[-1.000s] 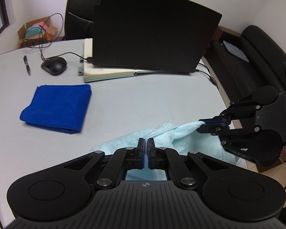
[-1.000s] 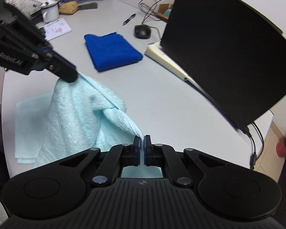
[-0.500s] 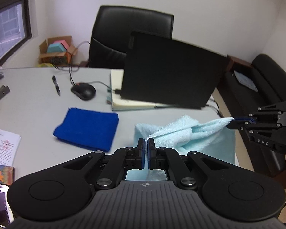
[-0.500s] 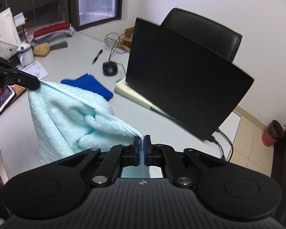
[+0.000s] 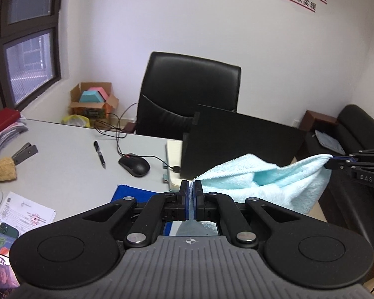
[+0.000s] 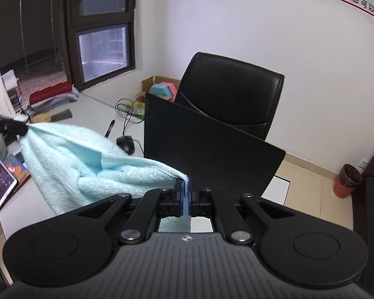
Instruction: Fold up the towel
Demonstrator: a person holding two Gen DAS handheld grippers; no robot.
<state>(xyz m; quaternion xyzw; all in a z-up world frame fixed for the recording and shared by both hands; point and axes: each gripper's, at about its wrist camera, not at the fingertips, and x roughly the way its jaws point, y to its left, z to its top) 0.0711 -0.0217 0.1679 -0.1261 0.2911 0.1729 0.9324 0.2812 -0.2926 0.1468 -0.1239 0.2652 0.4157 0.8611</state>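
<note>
1. Left wrist view: since a second ago the desk has dropped toward the lower left of the frame and the wall, window and lettering now fill the top. I've lifted the light blue towel (image 5: 256, 182) off the desk; before, it lay bunched on the surface.
2. My left gripper (image 5: 190, 189), at bottom centre, is clenched on one corner of the towel. The cloth runs from there to the right edge of the frame, where my right gripper (image 5: 336, 160) pinches the other corner, and it sags between the two.
3. Count here: one light blue towel, one folded dark blue cloth (image 5: 137, 193) half hidden behind the fingers, one mouse (image 5: 134, 165), one pen (image 5: 99, 150), one laptop (image 5: 239, 144), one office chair (image 5: 189, 94).
4. Right wrist view: the desk filled the frame earlier; now the chair, wall and window dominate, and the towel (image 6: 87, 162) hangs clear in the air at left centre.
5. My right gripper (image 6: 186, 190) is clamped on a towel corner at bottom centre. The left gripper (image 6: 10, 125) grips the far corner at the left edge.
6. Count here: one towel, one laptop (image 6: 204, 147), one chair (image 6: 234, 92), one mouse (image 6: 124, 143), one red bin (image 6: 346, 180) at lower right.
</note>
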